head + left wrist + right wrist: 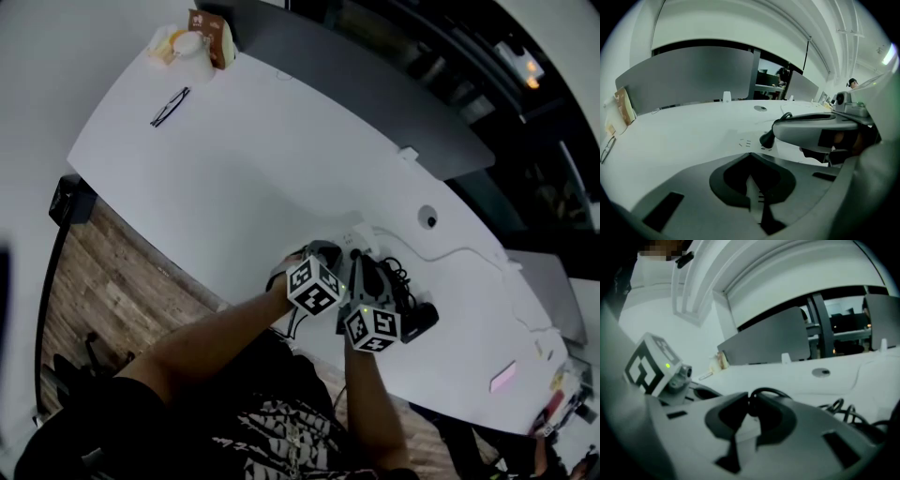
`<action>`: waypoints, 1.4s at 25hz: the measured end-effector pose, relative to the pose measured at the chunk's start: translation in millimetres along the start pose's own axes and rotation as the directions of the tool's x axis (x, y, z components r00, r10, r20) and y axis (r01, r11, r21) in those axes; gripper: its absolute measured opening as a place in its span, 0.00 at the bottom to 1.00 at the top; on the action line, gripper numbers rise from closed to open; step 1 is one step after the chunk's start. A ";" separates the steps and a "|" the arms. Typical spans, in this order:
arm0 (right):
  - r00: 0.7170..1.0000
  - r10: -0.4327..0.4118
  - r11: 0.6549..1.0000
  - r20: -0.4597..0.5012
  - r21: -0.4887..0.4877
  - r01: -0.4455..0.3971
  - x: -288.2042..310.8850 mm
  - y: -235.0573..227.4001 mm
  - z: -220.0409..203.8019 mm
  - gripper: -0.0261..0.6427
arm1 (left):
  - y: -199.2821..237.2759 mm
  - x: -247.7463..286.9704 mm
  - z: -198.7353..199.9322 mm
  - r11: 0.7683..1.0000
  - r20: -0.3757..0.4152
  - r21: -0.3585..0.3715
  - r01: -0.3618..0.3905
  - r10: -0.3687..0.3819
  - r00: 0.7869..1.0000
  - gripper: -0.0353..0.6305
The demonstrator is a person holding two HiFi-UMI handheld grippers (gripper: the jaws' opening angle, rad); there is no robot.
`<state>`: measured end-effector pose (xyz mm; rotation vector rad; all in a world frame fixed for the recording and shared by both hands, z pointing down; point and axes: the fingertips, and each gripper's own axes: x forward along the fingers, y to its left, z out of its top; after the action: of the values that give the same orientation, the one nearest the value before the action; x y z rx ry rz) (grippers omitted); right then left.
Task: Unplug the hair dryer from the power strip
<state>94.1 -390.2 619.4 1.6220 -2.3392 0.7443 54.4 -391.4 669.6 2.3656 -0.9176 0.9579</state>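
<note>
The plug (pixel 752 403) sits in the strip (pixel 746 143) at the desk's (pixel 281 141) near edge, the right gripper (pixel 752 410) pinched on it. The left gripper (pixel 751 180), jaws together and empty, rests by the strip. A slanted pull may drag the strip along

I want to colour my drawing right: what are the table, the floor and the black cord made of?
The table looks like smooth white laminate or painted board: even, no grain, soft sheen. The floor looks like wood or wood-look planks: brown streaks and plank seams. The black cord is probably rubber or plastic coated: matt, bending in loops.
</note>
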 end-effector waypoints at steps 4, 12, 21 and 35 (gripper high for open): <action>0.988 0.024 0.998 0.151 0.051 -0.032 -18.6 -2.3 28.9 0.14 | -0.8 1.0 1.4 1.000 0.010 0.021 -0.023 0.023 1.000 0.09; 1.000 -0.004 0.999 0.024 0.040 0.003 -32.2 -27.9 8.8 0.15 | 0.1 0.7 -4.3 0.999 0.007 0.025 -0.027 0.027 1.000 0.09; 0.993 0.018 0.998 -0.115 -0.050 -0.024 -53.3 -15.2 -17.3 0.21 | 4.5 -54.7 21.3 0.994 0.231 0.013 -0.110 0.104 0.967 0.09; 0.928 0.148 0.960 0.342 -0.277 -0.051 -235.1 46.0 131.2 0.12 | -67.0 -324.4 112.6 0.950 0.757 -0.151 -0.275 0.290 0.586 0.09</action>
<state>156.4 -252.0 392.3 1.6395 -2.6475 0.1399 -23.9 -276.7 348.5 2.6734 -1.6425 -0.0803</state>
